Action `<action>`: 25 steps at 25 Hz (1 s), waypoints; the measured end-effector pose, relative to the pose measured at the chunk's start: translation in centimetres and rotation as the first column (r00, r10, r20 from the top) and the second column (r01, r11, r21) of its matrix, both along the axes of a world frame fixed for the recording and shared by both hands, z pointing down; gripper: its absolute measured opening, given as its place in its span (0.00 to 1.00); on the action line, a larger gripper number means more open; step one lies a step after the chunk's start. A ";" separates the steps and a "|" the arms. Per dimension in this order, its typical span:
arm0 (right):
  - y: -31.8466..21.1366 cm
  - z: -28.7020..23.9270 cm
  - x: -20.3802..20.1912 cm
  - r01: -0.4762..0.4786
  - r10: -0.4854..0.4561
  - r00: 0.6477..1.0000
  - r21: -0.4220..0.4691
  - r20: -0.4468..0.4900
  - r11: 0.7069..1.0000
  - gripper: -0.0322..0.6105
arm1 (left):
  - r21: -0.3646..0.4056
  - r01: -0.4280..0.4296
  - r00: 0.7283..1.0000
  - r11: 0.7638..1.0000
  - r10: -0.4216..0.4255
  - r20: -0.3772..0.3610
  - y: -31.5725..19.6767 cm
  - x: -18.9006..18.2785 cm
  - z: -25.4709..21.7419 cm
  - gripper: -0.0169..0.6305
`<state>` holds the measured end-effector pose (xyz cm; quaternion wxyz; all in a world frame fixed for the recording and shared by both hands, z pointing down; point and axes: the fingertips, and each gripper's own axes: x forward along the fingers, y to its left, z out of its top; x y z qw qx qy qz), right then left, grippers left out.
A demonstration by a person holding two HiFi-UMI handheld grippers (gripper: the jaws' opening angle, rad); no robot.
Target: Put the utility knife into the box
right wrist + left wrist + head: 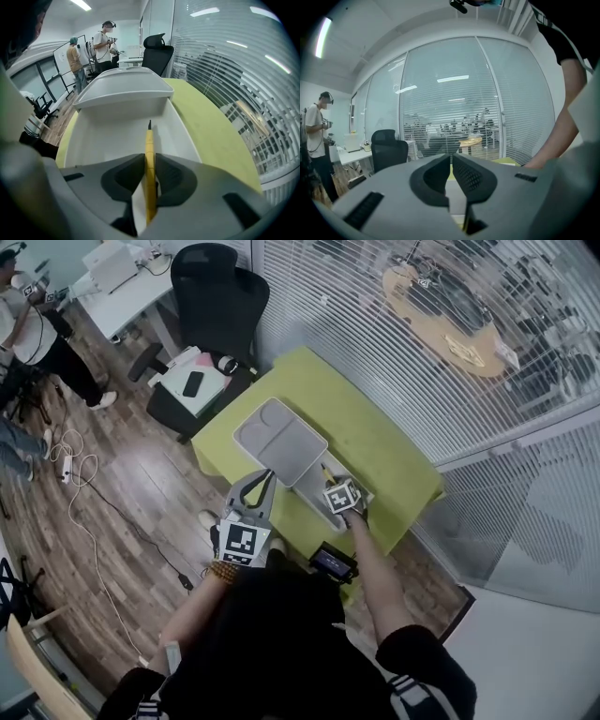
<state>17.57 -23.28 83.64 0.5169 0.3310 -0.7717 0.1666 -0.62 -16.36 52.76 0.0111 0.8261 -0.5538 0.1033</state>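
My right gripper (149,161) is shut on a yellow utility knife (149,154), gripping it at mid-length. Its dark tip points forward over the inside of the open white box (112,136). The box's lid (124,86) lies open beyond it. In the head view the right gripper (333,479) hovers over the near part of the box (302,486) on the green table (375,442), and a sliver of the knife (325,470) shows. My left gripper (264,476) hangs at the box's near left edge. Its jaws are shut on nothing (451,158).
A black office chair (217,296) and a low stand with a phone (192,382) stand beyond the table's far left corner. A black device (333,563) sits at the near table edge. A glass wall with blinds (450,352) runs along the right. People stand far left (37,334).
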 end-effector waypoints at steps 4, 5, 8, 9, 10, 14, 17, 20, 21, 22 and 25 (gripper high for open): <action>-0.3 -0.9 -0.4 0.010 -0.010 1.000 0.012 0.013 1.000 0.19 | -0.001 -0.006 1.000 1.000 0.006 -0.006 0.0 0.1 0.0 0.06; -0.4 -1.2 -0.4 0.014 -0.014 1.000 0.017 0.016 1.000 0.19 | 0.002 -0.008 1.000 1.000 0.008 -0.007 -0.1 0.2 0.0 0.06; -0.7 -2.3 -0.8 0.020 -0.021 0.999 0.032 0.030 0.999 0.19 | 0.014 -0.019 1.000 1.000 0.020 -0.007 -0.4 0.4 -0.2 0.06; -0.7 -2.7 -0.8 0.021 -0.022 0.999 0.037 0.035 0.999 0.19 | 0.017 -0.025 1.000 1.000 0.025 -0.007 -0.5 0.6 -0.3 0.06; -0.8 -3.1 -0.8 0.021 -0.022 0.999 0.045 0.040 0.999 0.19 | 0.020 -0.030 1.000 0.999 0.030 -0.009 -0.5 0.8 -0.3 0.06; -1.1 -5.3 -0.9 0.020 -0.025 0.998 0.088 0.059 0.996 0.19 | 0.031 -0.054 0.998 0.998 0.054 -0.013 -0.8 1.7 -0.8 0.06; -1.6 -7.1 -0.8 0.006 -0.017 0.996 0.128 0.082 0.992 0.19 | 0.044 -0.074 0.997 0.996 0.075 -0.008 -1.0 2.3 -1.2 0.06; -2.1 -9.0 -0.8 -0.018 -0.002 0.993 0.170 0.116 0.985 0.19 | 0.054 -0.091 0.996 0.994 0.091 -0.007 -1.3 2.8 -1.2 0.06; -2.1 -9.8 -0.7 -0.025 0.003 0.992 0.182 0.125 0.983 0.19 | 0.058 -0.096 0.995 0.994 0.097 -0.007 -1.4 3.0 -1.3 0.06; -2.1 -10.5 -0.6 -0.032 0.006 0.991 0.194 0.134 0.980 0.19 | 0.061 -0.102 0.995 0.993 0.103 -0.007 -1.5 3.2 -1.4 0.06; -2.2 -12.6 -0.3 -0.048 0.011 0.987 0.235 0.160 0.971 0.19 | 0.073 -0.121 0.993 0.990 0.121 -0.007 -1.7 4.0 -1.8 0.06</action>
